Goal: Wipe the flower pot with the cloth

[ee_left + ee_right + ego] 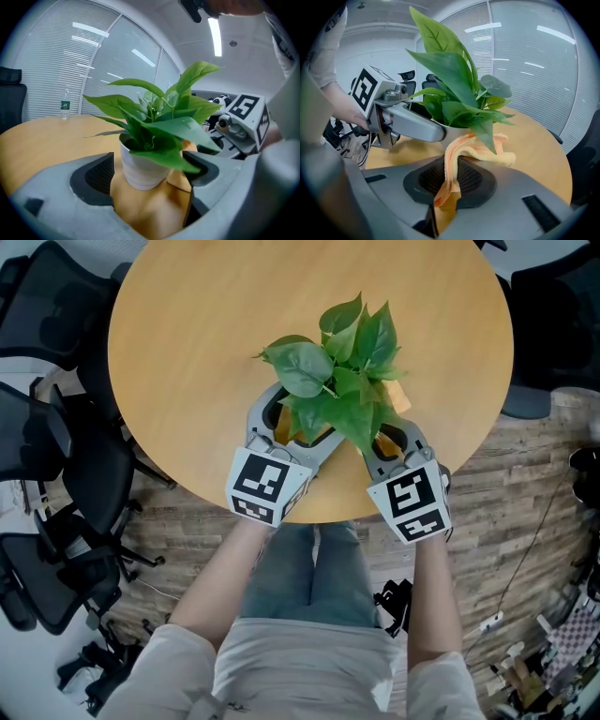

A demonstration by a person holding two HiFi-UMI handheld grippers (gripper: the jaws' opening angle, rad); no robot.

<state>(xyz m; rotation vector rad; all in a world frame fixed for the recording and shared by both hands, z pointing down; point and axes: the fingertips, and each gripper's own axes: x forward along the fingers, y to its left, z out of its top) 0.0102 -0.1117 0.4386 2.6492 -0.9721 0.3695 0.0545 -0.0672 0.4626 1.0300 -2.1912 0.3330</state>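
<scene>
Head view first: the plant's green leaves (342, 371) spread over everything near the close edge of the round wooden table (187, 334), so the flower pot (140, 168) beneath them can't be made out, only scraps of orange cloth (394, 395) peeking from under the foliage. The left gripper (291, 423) curves in on the pot's left side and the right gripper (398, 432) sits just to the pot's right, marker cubes facing up. Over to the left gripper view: there's the pot, small, white, faintly ribbed, narrowing toward its base, standing between the two jaws, which grasp it from either side. The cloth is bunched under and in front of the pot, hiding its foot, and a broad leaf blurs the rim. A water bottle (65, 105) stands well beyond the pot on the far side of the table. Now the right gripper view: the jaws are clenched on a fold of the cloth, which runs up from the pads and drapes against the pot's side. The pot itself is nearly lost here, just a pale sliver under the leaves, behind the left gripper's jaw.
</scene>
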